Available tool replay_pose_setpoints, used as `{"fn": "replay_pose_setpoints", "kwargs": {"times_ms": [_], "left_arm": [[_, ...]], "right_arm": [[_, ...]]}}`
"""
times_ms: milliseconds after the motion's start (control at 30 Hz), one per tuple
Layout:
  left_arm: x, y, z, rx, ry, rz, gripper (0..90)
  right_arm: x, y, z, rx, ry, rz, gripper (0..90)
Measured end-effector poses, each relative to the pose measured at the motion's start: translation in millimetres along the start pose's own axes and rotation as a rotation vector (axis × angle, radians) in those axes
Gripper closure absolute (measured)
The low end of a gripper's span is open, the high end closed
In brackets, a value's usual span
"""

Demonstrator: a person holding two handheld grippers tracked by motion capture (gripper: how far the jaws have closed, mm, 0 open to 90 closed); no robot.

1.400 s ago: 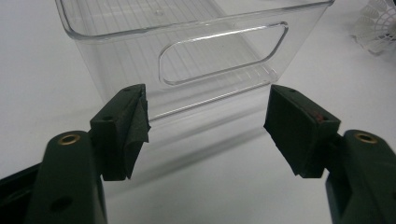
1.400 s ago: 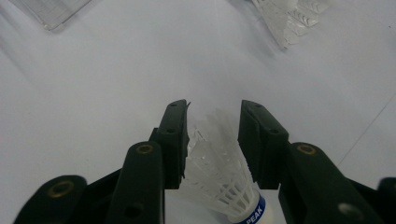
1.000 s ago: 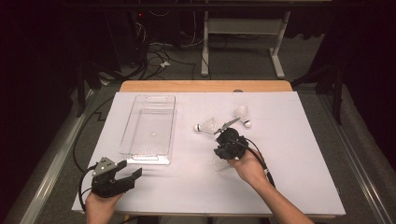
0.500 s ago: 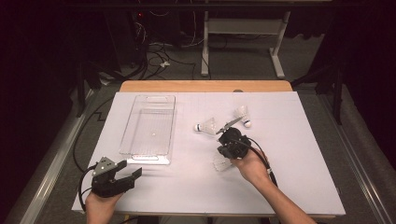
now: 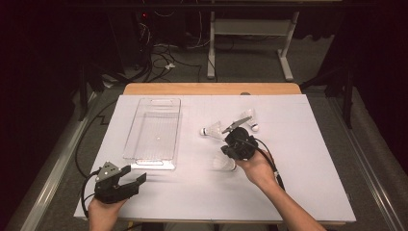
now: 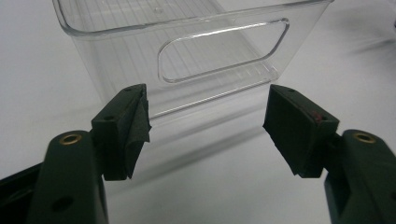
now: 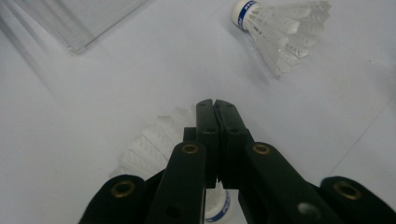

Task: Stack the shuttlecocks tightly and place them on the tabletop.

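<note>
Left hand (image 5: 102,212) sits at the near left corner of the white-covered counter (image 5: 312,168), holding the left gripper (image 5: 136,174) low over the surface. Its fingers are spread wide with nothing between them. In the left gripper view, the left gripper (image 6: 208,126) faces the near end wall of the clear plastic tray (image 6: 219,51) and its cut-out handle slot, and the pads are apart from the wall. In the high view the clear plastic tray (image 5: 129,144) lies lengthwise on the left half of the counter, just beyond that gripper. Nothing can be made out inside it. Right of the tray, near mid-counter, one shuttlecock (image 5: 211,130) lies on its side, cork end towards the tray. A second shuttlecock (image 5: 250,123) lies a little farther back and to the right, partly behind the gripper's grey plate. A third shuttlecock (image 5: 223,164) lies nearer the person, just beside the right gripper (image 5: 226,150), which the right hand (image 5: 257,171) holds. In the right gripper view, the right gripper (image 7: 215,105) has its fingers closed pad against pad. The third shuttlecock (image 7: 149,144) lies directly under them, feathers out to the left and cork low in the frame. Whether a feather is pinched cannot be told. The first shuttlecock (image 7: 280,28) lies ahead, well clear of the fingers.
</note>
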State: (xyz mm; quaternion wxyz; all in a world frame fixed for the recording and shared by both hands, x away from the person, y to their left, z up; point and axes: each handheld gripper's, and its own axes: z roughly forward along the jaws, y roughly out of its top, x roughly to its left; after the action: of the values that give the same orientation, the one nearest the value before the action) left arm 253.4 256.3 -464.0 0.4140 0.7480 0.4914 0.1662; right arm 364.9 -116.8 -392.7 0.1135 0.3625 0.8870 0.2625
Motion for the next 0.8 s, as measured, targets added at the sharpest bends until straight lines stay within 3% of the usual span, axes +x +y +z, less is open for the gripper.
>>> {"fn": "replay_pose_setpoints", "kwargs": {"times_ms": [200, 233, 800], "left_arm": [[0.0, -0.1, -0.3, -0.003, 0.001, 0.0, 32.0], [-0.1, -0.1, -0.3, -0.003, 0.0, 0.0, 32.0], [0.3, -0.2, -0.4, -0.004, -0.003, -0.001, 32.1]], "right_arm": [[5.4, 7.1, 3.7, -0.011, 0.016, 0.016, 89.9], [5.0, 8.5, 4.8, -0.017, 0.017, -0.005, 89.9], [17.2, 26.2, 19.3, -0.077, 0.051, -0.014, 89.7]]}}
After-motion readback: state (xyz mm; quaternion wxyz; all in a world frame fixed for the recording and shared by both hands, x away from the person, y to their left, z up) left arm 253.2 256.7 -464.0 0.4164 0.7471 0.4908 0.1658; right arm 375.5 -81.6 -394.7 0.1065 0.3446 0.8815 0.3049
